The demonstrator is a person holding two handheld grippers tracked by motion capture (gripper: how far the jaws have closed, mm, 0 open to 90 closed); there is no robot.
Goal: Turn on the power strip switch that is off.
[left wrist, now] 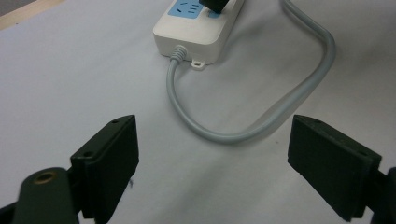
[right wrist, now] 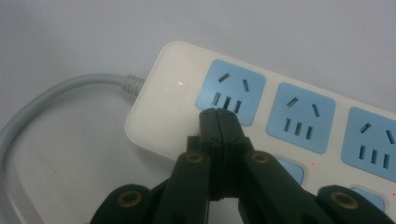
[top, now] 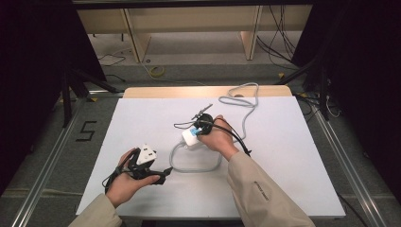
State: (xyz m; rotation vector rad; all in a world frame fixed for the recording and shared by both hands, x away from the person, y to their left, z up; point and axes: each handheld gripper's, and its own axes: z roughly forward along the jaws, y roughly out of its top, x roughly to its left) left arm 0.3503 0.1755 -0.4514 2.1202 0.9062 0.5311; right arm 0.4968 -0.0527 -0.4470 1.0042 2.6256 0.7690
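Right gripper jaws pressed together over power strip | left gripper spread wide, empty

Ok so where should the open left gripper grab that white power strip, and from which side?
Probably the cable end of the power strip, jaws across its narrow width, coming down from above. It lies flat on the table, so only its long sides offer parallel faces. The left gripper is already open; the closed right gripper sits over the sockets.

A white table sits on grey floor — beyond it wooden furniture legs and loose cables.
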